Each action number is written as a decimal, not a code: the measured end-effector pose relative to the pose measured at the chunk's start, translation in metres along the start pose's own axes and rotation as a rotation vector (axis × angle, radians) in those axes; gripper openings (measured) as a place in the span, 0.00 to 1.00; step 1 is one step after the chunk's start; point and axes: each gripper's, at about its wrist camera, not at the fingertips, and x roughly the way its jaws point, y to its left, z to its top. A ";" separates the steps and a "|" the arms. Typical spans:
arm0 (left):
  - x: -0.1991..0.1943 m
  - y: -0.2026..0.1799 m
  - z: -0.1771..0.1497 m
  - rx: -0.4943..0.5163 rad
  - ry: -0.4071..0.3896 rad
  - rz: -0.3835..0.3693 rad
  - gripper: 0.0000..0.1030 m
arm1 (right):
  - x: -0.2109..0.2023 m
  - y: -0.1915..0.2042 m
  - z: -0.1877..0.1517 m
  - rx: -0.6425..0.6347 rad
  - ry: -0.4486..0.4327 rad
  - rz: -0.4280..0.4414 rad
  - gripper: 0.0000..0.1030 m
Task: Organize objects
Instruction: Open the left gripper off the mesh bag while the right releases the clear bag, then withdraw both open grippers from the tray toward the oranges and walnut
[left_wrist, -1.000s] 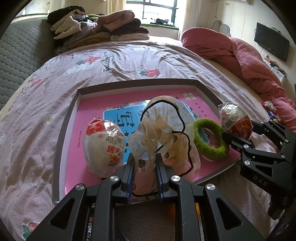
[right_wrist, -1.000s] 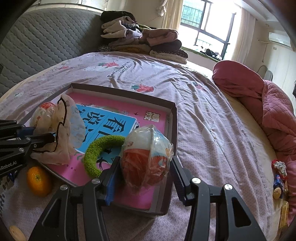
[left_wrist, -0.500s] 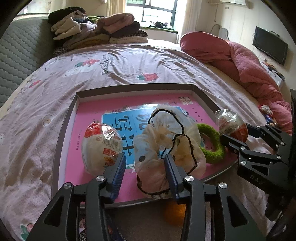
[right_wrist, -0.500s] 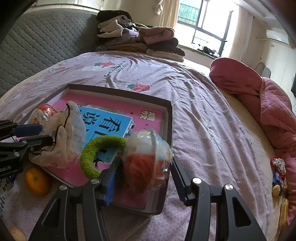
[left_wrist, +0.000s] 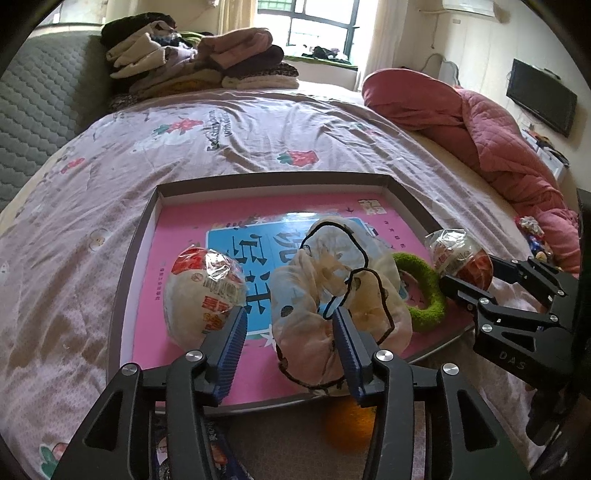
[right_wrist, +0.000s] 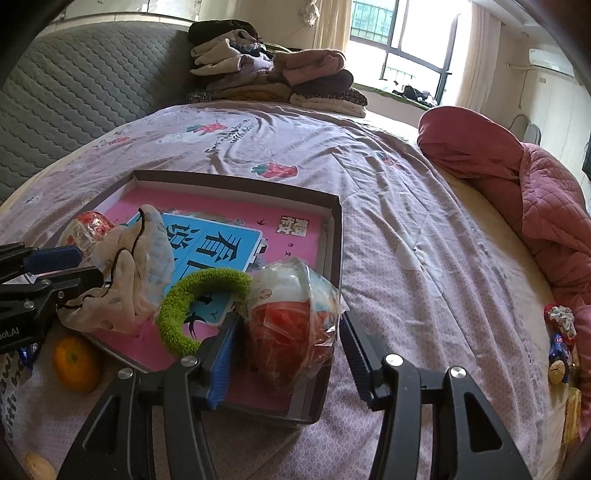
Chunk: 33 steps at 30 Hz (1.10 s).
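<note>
Now that both jaws are standing wide, the left gripper (left_wrist: 288, 343) and right gripper (right_wrist: 288, 354) are leaving cloth pouch (left_wrist: 340, 295) and wrapped snack (right_wrist: 291, 317) resting inside the pink tray (left_wrist: 258, 184).

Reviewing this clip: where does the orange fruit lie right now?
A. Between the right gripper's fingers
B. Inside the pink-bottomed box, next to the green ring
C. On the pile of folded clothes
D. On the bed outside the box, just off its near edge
D. In the right wrist view the orange fruit sits on the bedspread outside the box, near its front edge, below the left gripper.
</note>
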 end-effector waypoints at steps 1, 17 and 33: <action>-0.001 0.001 0.000 -0.004 -0.003 -0.003 0.48 | 0.000 -0.001 0.000 0.009 0.000 0.005 0.52; -0.013 -0.002 0.002 -0.003 -0.035 -0.017 0.53 | -0.004 -0.006 0.002 0.027 -0.011 0.003 0.57; -0.037 -0.014 0.000 0.032 -0.071 -0.011 0.54 | -0.010 -0.003 0.004 0.017 -0.025 0.014 0.58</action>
